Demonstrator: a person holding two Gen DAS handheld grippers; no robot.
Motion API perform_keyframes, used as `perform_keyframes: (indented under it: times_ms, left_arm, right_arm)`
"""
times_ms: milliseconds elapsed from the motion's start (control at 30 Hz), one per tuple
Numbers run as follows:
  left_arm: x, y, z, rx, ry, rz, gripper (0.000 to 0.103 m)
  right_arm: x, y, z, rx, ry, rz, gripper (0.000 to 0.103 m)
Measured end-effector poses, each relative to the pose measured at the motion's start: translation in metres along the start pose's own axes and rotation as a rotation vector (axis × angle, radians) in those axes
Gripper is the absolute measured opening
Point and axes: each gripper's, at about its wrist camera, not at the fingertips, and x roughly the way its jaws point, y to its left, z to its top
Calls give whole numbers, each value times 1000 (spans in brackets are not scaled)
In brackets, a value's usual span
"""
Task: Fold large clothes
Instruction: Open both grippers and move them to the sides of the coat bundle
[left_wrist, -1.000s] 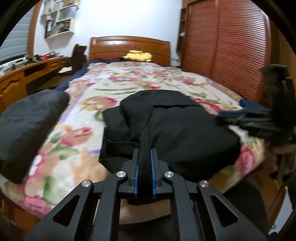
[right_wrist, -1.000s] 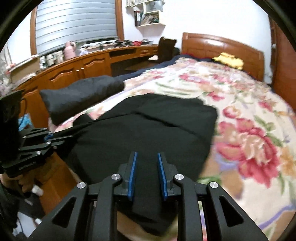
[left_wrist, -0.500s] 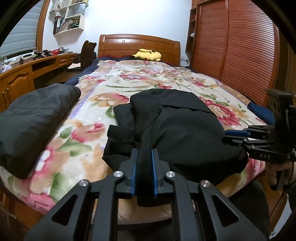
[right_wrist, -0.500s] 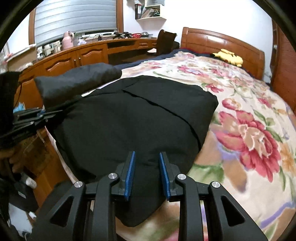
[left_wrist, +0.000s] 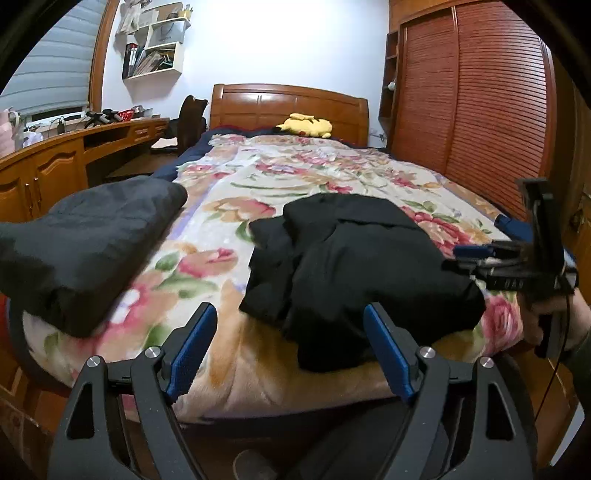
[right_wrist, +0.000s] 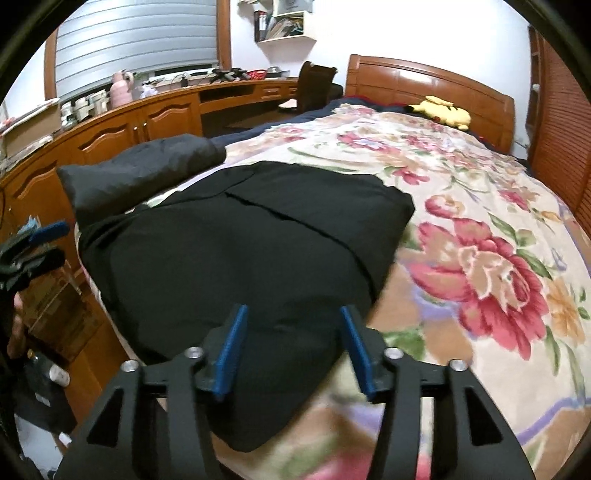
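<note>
Both tongs released black garment (left_wrist: 354, 266), now opening; only left view shows crumpled left edge.

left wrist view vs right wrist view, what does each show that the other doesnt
Only the left wrist view shows the right gripper from the side and the slatted wardrobe doors. Only the right wrist view shows the pink jug on the counter. Both show the folded black garment on the floral blanket, a second dark bundle, and the yellow plush toy. Both grippers' jaws are opening, clear of the cloth.

A home bedroom: wooden bed (left_wrist: 288, 107), floral blanket (left_wrist: 295, 173), louvred wardrobe (left_wrist: 476, 103), built-in desk (right_wrist: 155, 110).
</note>
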Motion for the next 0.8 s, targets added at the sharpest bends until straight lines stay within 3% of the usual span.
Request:
perform_keyframes:
  times_ms: [100, 333, 433, 633, 700, 733, 800]
  left_arm:
    - [0, 3, -7, -8, 7, 2, 82]
    - [12, 5, -22, -38, 42, -22, 82]
    - [22, 2, -28, -45, 58, -32, 82]
    - [36, 1, -34, -58, 67, -46, 82]
    - [39, 1, -35, -68, 71, -56, 77]
    - [41, 1, -36, -73, 73, -72, 66]
    - [45, 0, -38, -81, 84, -97, 58]
  right_arm:
    - [-4, -4, 1, 10, 4, 13, 59]
    - [-13, -8, 7, -32, -14, -54, 61]
    - [-8, -14, 15, -36, -10, -72, 67]
    - [12, -29, 40, -20, -17, -96, 70]
    - [24, -34, 49, -13, -12, -96, 70]
    - [30, -37, 52, -9, -7, -94, 70]
    - [42, -42, 58, 3, 0, -91, 70]
